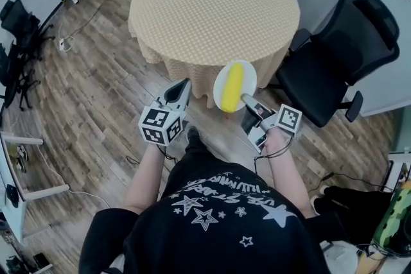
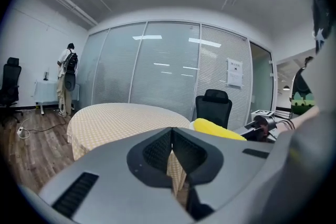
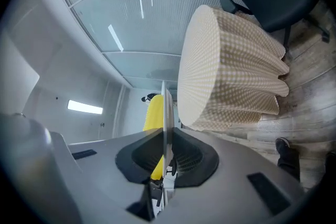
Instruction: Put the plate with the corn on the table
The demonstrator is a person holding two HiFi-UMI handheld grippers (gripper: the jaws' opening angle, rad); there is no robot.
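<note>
plate point(image 1: 248, 72): your right gripper point(image 1: 248, 101) clamped its near rim; corn point(image 1: 232, 88) lay lengthwise, pointing tableward.
table point(image 1: 215, 9): stood straight ahead, just past the plate.
left gripper point(image 1: 182, 90): jaws together, empty.

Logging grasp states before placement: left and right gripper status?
Left gripper: closed, empty.
Right gripper: closed on rim of round white plate carrying yellow corn cob.

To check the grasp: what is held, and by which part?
The right gripper holds the plate by its rim, corn lying on it; the left gripper holds nothing.

Yellow corn point(image 1: 233, 86) on plate point(image 1: 250, 76) in right gripper point(image 1: 244, 99)
</note>
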